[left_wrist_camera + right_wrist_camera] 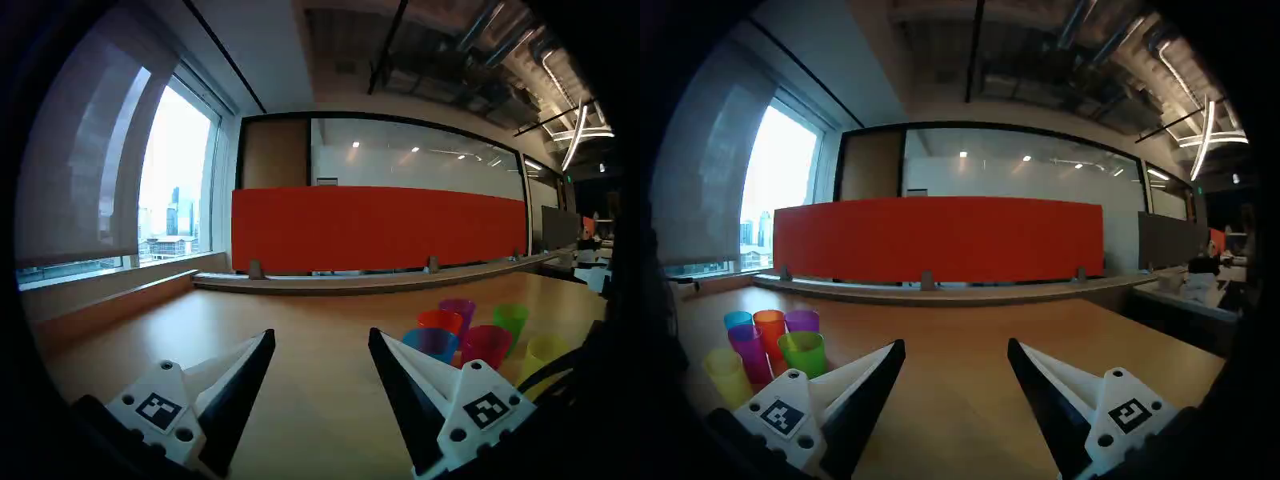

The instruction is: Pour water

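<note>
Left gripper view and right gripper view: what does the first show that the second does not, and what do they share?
Left gripper view: the left gripper, fingers open, with the coloured cups at its right, the blue cup partly behind one finger. Right gripper view: the right gripper, fingers open, with those cups at its left and a neighbouring desk at far right. Both: all six coloured cups, the wooden table, the orange-red divider, the window.

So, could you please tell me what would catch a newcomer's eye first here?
Probably the long red partition across the back of the wooden table, then the cluster of bright plastic cups standing on it. The sunlit window, left in both views, shows city towers.
</note>
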Tool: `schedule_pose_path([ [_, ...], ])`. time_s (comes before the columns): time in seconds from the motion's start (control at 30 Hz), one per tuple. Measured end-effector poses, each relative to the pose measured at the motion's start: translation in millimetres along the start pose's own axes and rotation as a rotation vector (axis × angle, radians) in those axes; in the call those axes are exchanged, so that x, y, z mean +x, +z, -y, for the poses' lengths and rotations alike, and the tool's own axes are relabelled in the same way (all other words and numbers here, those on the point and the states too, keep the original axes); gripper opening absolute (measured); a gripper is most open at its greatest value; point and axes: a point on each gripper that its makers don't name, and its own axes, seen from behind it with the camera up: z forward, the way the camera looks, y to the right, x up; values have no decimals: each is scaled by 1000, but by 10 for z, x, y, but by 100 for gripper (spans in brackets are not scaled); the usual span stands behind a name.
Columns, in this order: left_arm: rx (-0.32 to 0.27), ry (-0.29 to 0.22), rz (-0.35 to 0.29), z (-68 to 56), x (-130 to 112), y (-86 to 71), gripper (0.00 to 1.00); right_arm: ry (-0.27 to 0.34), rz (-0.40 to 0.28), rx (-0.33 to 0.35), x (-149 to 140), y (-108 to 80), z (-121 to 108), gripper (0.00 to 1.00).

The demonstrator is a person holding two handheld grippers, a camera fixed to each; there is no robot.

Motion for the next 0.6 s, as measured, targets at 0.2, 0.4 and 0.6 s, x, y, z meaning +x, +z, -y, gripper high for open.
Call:
schedule_pose_path([
  [0.2, 0, 0, 0, 3, 4, -4, 86, -1, 0, 0, 0, -39, -4, 99],
  [0.4, -2, 0, -1, -5, 17, -9, 86, -2, 0, 0, -15, -28, -14, 99],
  [0.6, -7, -2, 7, 0, 3, -16, 86, -7, 14, -3, -33, -4, -19, 100],
])
